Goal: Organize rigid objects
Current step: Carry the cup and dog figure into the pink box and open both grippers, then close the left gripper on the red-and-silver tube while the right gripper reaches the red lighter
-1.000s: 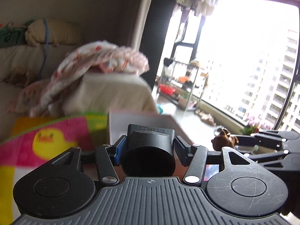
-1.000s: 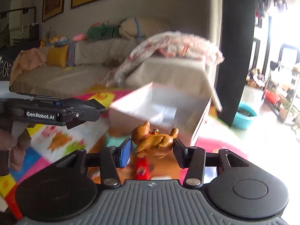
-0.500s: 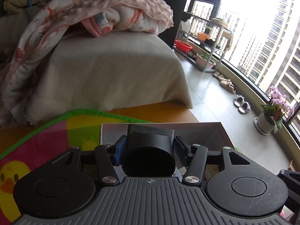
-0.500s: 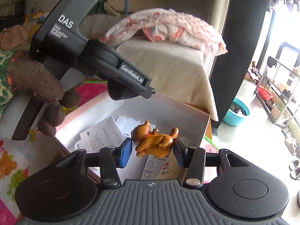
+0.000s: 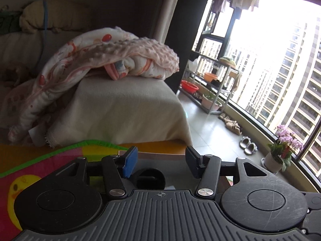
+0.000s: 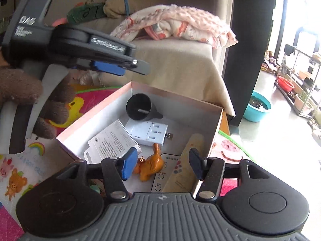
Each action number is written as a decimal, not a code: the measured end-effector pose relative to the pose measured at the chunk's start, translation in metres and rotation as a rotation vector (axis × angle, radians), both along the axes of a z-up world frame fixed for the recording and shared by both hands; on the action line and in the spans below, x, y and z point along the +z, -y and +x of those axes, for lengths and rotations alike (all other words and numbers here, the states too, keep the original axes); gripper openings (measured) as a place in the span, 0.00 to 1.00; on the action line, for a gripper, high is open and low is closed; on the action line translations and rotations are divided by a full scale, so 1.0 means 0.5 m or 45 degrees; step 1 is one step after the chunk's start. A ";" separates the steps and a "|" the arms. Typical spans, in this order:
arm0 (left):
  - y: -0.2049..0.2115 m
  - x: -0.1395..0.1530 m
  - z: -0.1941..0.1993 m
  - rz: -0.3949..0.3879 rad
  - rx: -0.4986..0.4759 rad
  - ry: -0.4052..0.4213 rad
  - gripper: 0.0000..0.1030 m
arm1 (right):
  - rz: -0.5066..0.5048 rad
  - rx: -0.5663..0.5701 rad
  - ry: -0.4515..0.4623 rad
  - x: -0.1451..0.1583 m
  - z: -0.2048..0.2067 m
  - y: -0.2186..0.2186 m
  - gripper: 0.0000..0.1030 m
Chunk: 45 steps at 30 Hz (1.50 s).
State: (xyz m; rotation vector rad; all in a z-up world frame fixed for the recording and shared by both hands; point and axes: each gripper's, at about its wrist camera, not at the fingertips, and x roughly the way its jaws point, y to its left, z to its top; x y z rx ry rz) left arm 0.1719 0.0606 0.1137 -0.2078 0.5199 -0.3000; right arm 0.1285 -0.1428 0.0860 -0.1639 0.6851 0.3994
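Note:
A white cardboard box (image 6: 96, 123) stands on the play mat. A black funnel-shaped nozzle (image 6: 140, 108) lies at its far end and also shows in the left wrist view (image 5: 150, 179). An orange dog figurine (image 6: 149, 167) lies at the near end. My left gripper (image 5: 160, 161) is open and empty above the box; in the right wrist view (image 6: 122, 66) it hovers over the far left corner. My right gripper (image 6: 162, 163) is open and empty just above the figurine.
The box also holds a white USB hub (image 6: 149, 131), a white printed packet (image 6: 112, 144) and a beige card (image 6: 186, 166). A colourful play mat (image 5: 30, 170) lies underneath. A sofa (image 5: 124, 108) with a blanket (image 5: 112, 56) stands behind. A teal basin (image 6: 256, 109) is at right.
Both grippers have opened. The black nozzle dropped from the left gripper into the box, and the dog figurine dropped from the right gripper into the box. The left gripper rose.

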 end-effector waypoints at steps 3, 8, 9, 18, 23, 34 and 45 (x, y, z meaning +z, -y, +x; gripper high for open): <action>-0.006 0.011 -0.121 0.050 -0.029 0.128 0.55 | 0.054 -0.057 0.106 0.029 -0.050 0.034 0.69; 0.009 -0.027 -0.284 0.154 -0.116 0.151 0.55 | 0.047 -0.162 0.215 0.018 -0.127 0.073 0.79; 0.012 -0.042 -0.308 0.163 -0.120 0.138 0.55 | 0.041 -0.167 0.204 0.007 -0.141 0.079 0.79; 0.051 -0.159 -0.380 0.090 -0.133 -0.023 0.55 | 0.137 -0.199 0.121 -0.063 -0.245 0.120 0.79; 0.087 -0.184 -0.374 0.166 -0.180 -0.062 0.55 | 0.105 -0.241 0.079 -0.109 -0.249 0.126 0.79; 0.087 -0.210 -0.378 0.200 -0.153 -0.111 0.23 | 0.209 -0.284 0.073 -0.113 -0.254 0.152 0.79; -0.009 -0.213 -0.408 0.095 0.031 -0.145 0.23 | -0.021 0.089 0.135 -0.092 -0.264 0.005 0.44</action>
